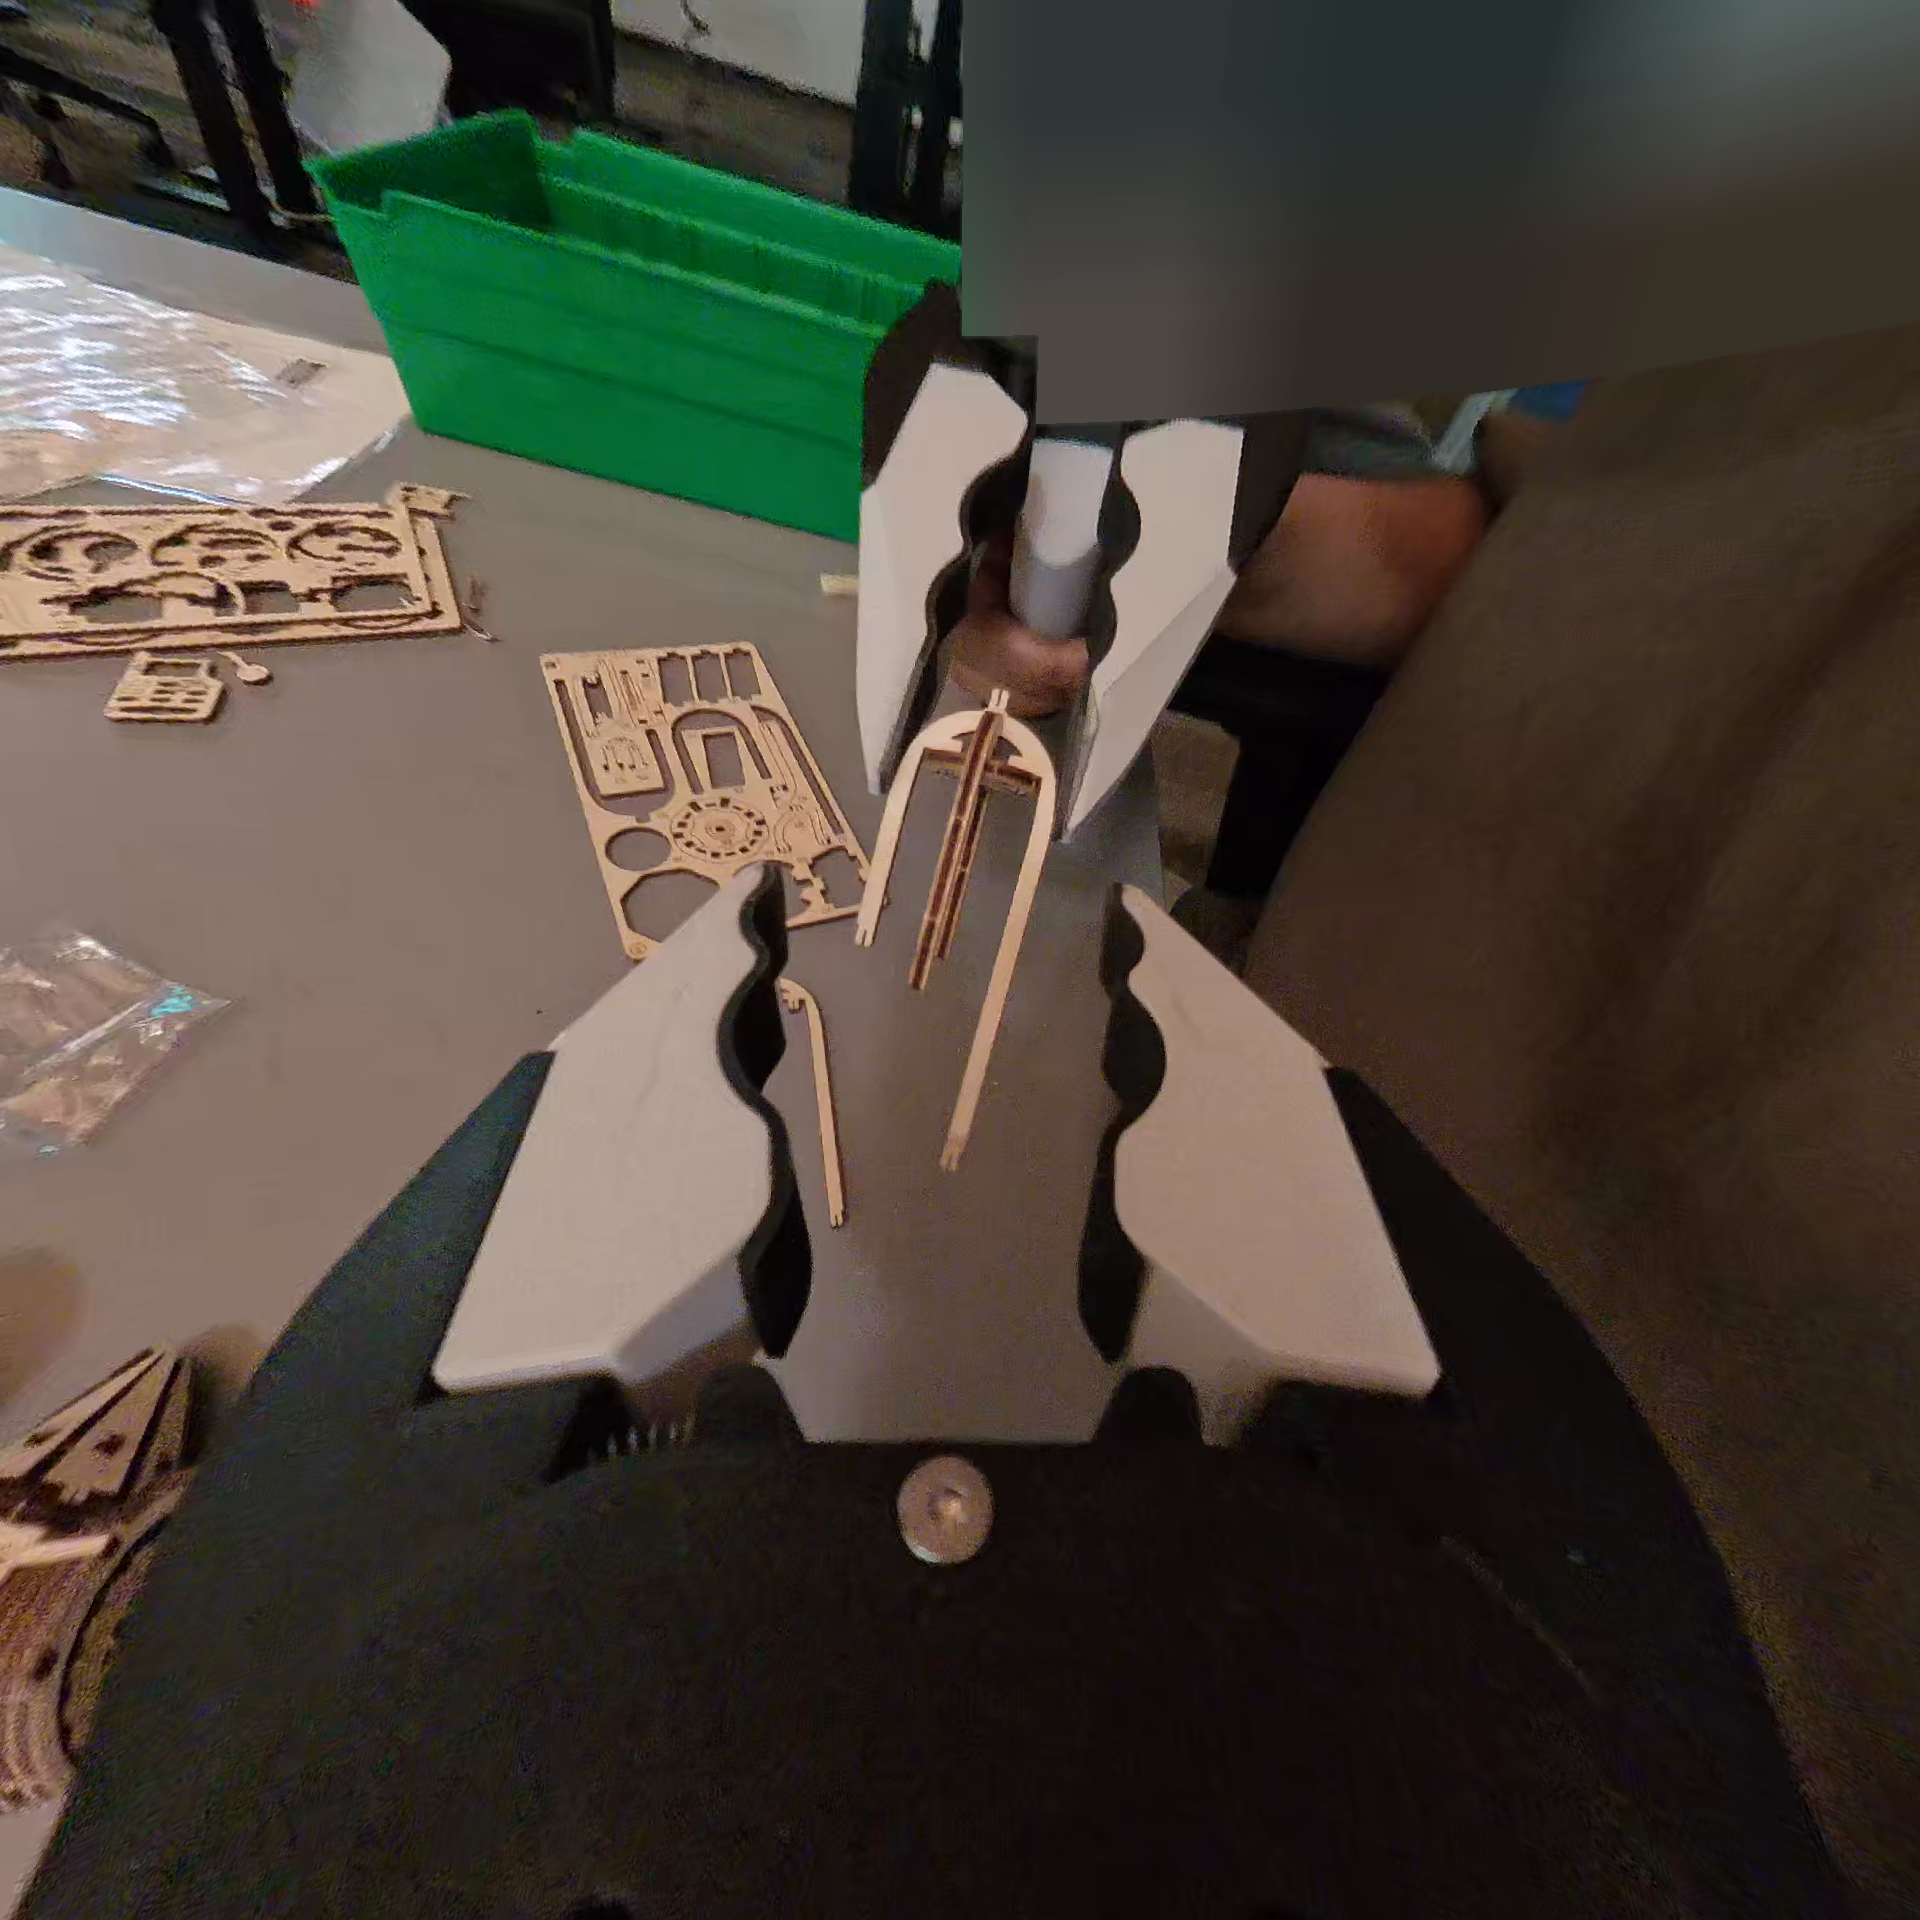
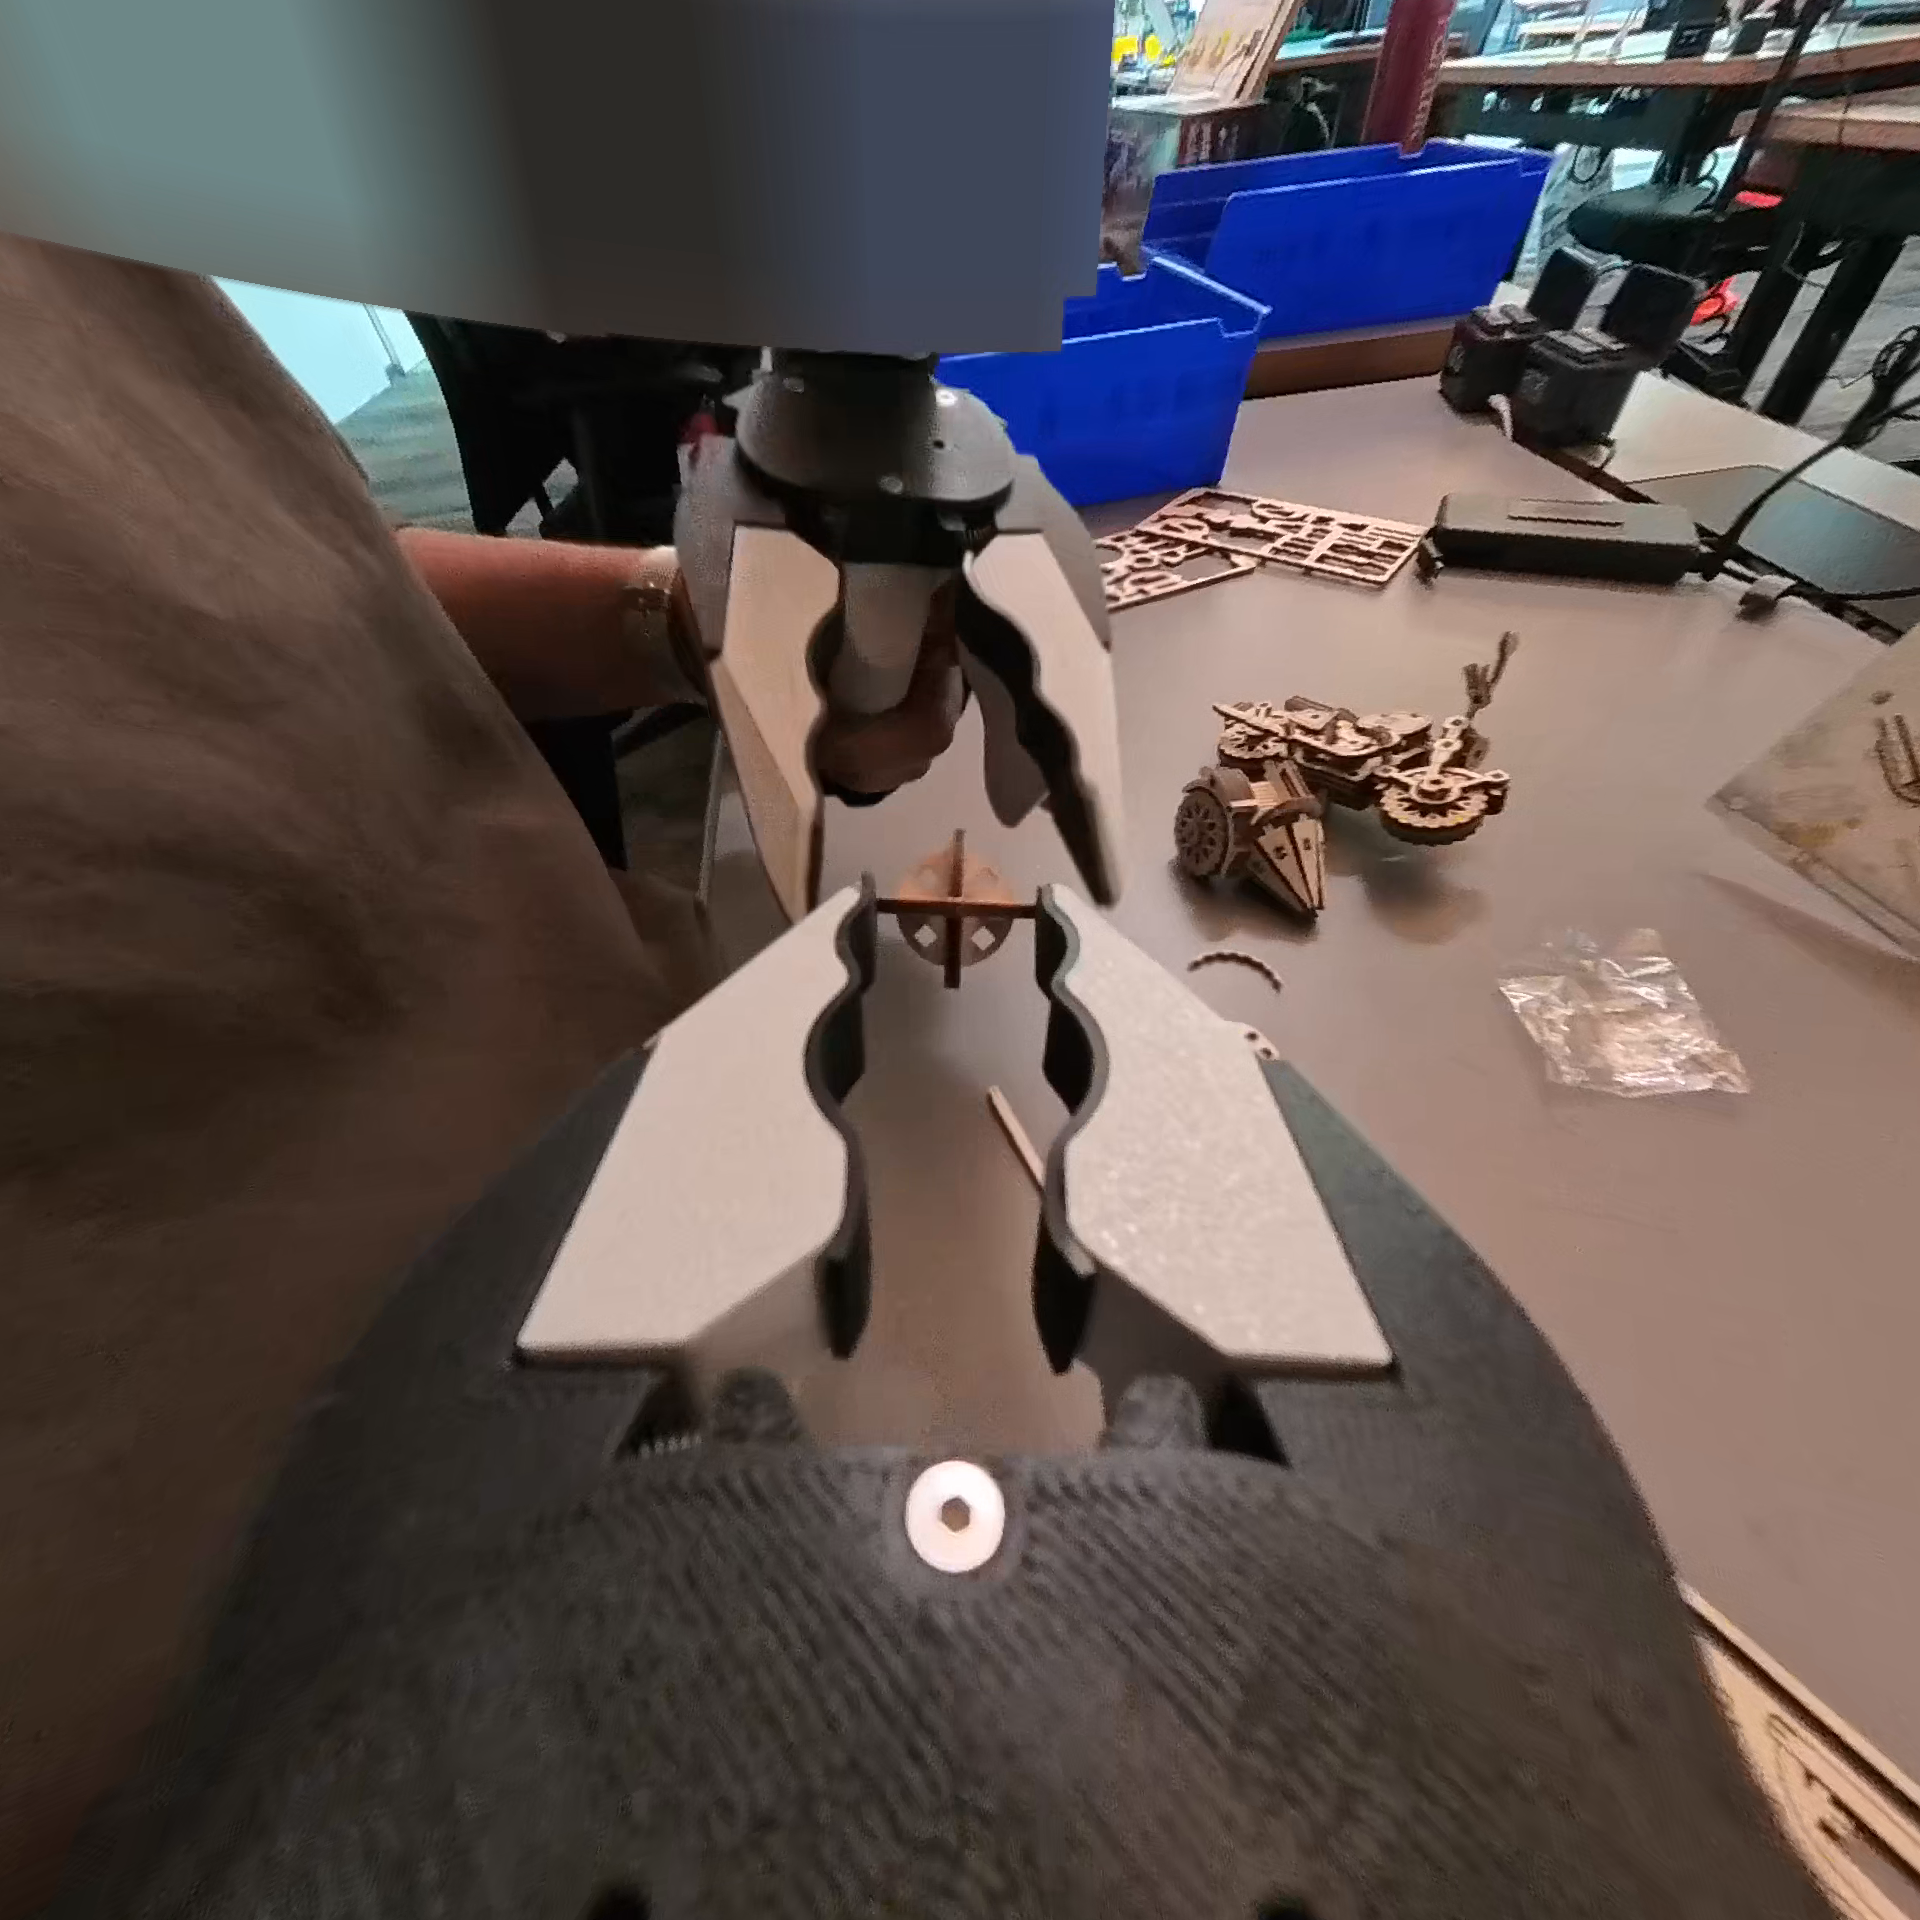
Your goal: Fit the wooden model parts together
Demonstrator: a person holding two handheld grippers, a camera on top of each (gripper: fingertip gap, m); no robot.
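Left wrist view first: the left gripper (image 1: 940, 904) has its jaws spread wide with nothing between them, hanging over the grey table (image 1: 343, 935). Facing it from the far side, the right gripper (image 1: 971, 821) pinches the rounded top of the arch (image 1: 961, 894), a thin U-shaped wooden piece with a slotted bar down its middle. The arch's long axis runs from the right gripper toward the left one, closed end far, its two legs pointing at the camera and tilted down; can't tell if the leg tips touch the table. A thin strip (image 1: 821, 1101) lies flat just beside the left finger, lengthwise the same way. Further left sit a punched sheet (image 1: 696, 790), more sheets (image 1: 208, 577), a bag (image 1: 83, 1029) and a green bin (image 1: 623, 322). Right wrist view: the right gripper (image 2: 956, 909) is pinching the arch (image 2: 954, 912), seen end-on here as a cross of thin wood spanning between the fingertips, so its length points straight away toward the left gripper (image 2: 951, 873), whose jaws gape open just above and behind it. A part-built model (image 2: 1351, 779) sits well off to the right, near a small curved piece (image 2: 1236, 961), with blue bins (image 2: 1143, 395) behind.
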